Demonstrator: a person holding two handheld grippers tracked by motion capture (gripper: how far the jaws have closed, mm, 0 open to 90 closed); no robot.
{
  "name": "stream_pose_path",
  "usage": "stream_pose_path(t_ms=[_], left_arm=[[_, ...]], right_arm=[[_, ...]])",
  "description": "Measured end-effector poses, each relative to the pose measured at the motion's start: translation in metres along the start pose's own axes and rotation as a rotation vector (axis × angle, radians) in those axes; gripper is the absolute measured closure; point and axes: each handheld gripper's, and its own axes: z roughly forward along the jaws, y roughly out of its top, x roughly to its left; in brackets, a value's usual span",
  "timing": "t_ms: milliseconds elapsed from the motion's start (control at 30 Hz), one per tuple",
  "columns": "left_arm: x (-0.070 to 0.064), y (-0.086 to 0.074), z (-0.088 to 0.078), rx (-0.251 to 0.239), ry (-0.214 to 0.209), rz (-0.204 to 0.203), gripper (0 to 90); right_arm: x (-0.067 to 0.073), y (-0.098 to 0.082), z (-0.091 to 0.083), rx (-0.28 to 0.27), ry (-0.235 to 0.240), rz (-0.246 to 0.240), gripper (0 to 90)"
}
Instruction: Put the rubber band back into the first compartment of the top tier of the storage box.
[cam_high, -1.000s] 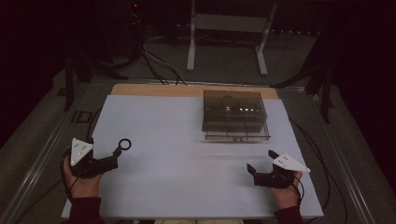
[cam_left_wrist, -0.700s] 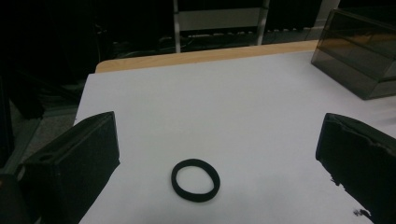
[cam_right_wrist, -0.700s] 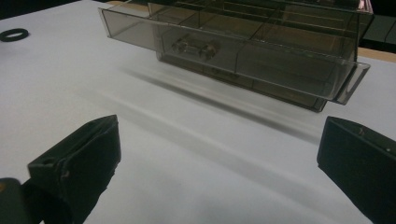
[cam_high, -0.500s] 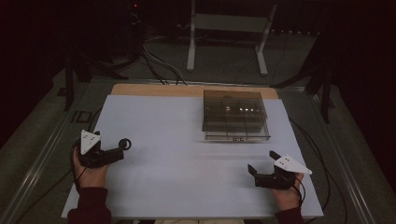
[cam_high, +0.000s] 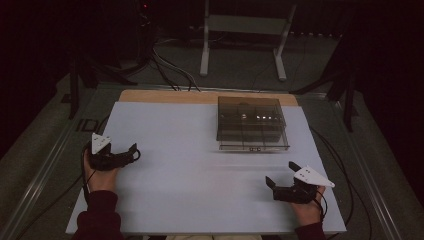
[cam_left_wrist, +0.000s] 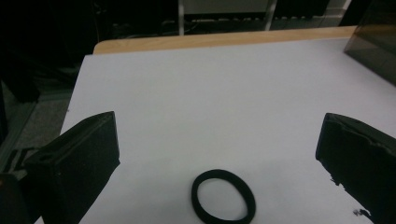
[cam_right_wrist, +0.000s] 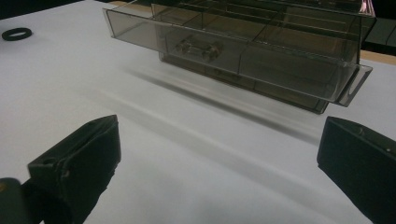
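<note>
Dim room, dark floor, metal stand legs beyond the far edge. White tabletop with a strip of bare wood along the back.

Left gripper low at the left side of the table, jaws spread wide, nothing between the pads. Black rubber ring flat on the white surface, seen from the left gripper view centred between the two jaws and just ahead of them, not touching either. Ring slightly oval, long axis running roughly across the jaw gap; hole open to the table.

Right gripper near the front right, jaws likewise spread and empty, aimed toward the smoked clear plastic drawer box at the back right. One drawer standing partly pulled out, handle facing the right gripper.

Ring well apart from the box and from the right hand; left hand clearly the nearer. Likely next: short push forward and down, then close across the band.
</note>
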Motion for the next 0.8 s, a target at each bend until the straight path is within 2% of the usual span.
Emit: stream_pose_path(t_ms=[367,500,633,667,767,800], left_arm=[[0.003,-0.006,0.016,0.058,-0.006,-0.004,1.4],[0.006,-0.008,0.02,0.096,0.001,-0.017,5.3],[0.006,-0.01,0.024,0.164,0.023,-0.02,11.1],[0.007,-0.011,0.026,0.18,0.005,-0.028,12.9],[0.006,-0.013,0.028,0.208,0.012,-0.033,22.6],[0.007,-0.013,0.029,0.218,0.001,-0.035,22.6]], right_arm=[[0.0,0.0,0.0,-0.002,0.0,-0.001,0.0],[0.0,0.0,0.0,-0.002,-0.001,0.0,0.0],[0.0,0.0,0.0,-0.005,-0.002,-0.001,0.0],[0.0,0.0,0.0,-0.005,-0.001,-0.001,0.0],[0.0,0.0,0.0,-0.004,-0.003,0.001,0.0],[0.0,0.0,0.0,-0.005,-0.003,0.001,0.0]])
